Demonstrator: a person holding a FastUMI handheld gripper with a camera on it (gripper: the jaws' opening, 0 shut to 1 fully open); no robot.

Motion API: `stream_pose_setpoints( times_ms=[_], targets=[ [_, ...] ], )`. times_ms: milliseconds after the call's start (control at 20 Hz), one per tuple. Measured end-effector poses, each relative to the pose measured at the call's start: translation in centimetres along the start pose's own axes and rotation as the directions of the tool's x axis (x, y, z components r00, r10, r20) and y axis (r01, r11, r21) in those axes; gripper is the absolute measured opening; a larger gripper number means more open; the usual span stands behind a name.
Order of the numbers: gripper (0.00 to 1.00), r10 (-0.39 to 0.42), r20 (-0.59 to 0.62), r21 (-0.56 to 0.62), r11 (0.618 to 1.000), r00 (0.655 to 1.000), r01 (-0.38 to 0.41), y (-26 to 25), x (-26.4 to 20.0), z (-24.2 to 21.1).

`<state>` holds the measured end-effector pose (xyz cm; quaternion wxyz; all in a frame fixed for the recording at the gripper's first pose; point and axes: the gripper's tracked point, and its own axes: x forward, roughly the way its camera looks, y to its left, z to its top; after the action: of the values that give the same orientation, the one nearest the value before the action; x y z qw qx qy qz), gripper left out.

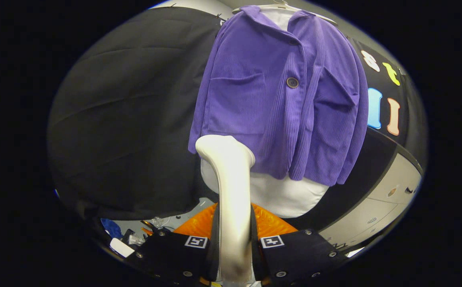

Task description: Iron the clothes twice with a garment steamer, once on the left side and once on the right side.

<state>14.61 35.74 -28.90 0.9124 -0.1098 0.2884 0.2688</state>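
Note:
A purple ribbed jacket (278,95) with a dark button hangs on a white hanger (282,7) over a white garment (286,191) whose hem shows below it. My gripper (234,239) is shut on the cream handle of the garment steamer (231,175), both fingers pressing its sides. The steamer rises upright from between the fingers, and its rounded head sits at the jacket's lower left hem, below the left chest pocket. Whether the head touches the cloth I cannot tell.
Black cloth (127,131) forms the booth's wall behind and to the left of the jacket. A pale panel with holes (386,199) lies to the lower right. Small clutter, blue and white items (115,235), lies low on the left.

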Motion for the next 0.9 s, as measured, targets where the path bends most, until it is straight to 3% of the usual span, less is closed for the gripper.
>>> stream_pose_setpoints(
  times_ms=[300, 650, 900],
  targets=[
    [0.34, 0.041, -0.072, 0.008, 0.999, 0.997, -0.041, 0.1, -1.0, -4.2],
    [0.34, -0.013, -0.079, 0.1, 0.995, 0.997, 0.02, -3.4, -5.9, -7.0],
    [0.34, -0.086, -0.024, 0.18, 0.98, 0.996, 0.089, -9.4, -11.1, -6.7]
  ],
)
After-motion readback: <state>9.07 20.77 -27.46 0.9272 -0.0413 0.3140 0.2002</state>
